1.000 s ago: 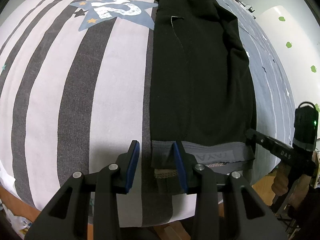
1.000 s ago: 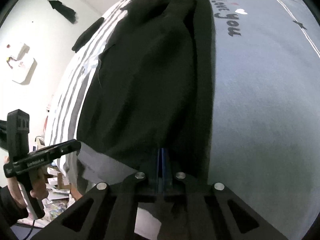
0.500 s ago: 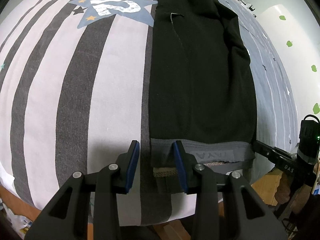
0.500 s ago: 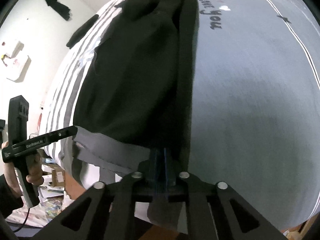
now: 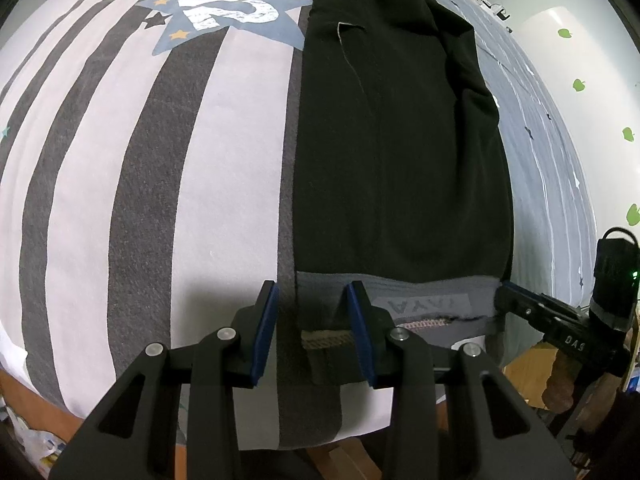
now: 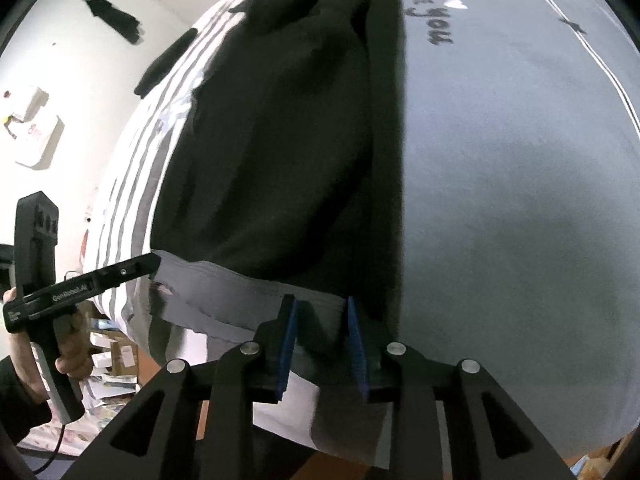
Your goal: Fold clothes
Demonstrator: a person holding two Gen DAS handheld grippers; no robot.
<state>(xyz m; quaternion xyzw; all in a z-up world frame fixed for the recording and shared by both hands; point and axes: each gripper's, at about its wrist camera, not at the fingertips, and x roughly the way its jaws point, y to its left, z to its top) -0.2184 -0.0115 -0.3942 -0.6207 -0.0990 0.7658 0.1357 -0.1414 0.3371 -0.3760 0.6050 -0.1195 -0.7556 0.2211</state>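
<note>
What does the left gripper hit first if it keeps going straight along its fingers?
Likely the grey waistband of the black trousers, whose left corner lies between the open jaws of the left gripper; the striped bedsheet is underneath. Depth is unclear.

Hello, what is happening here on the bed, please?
A person with a gripper in each hand is folding black trousers laid lengthwise on a bed. Both grippers are at the grey waistband near the bed's edge. The left gripper stands open over one waistband corner, not pinching it. The right gripper is at the other corner, its jaws opening, with the fabric between them but no longer pressed.
</note>
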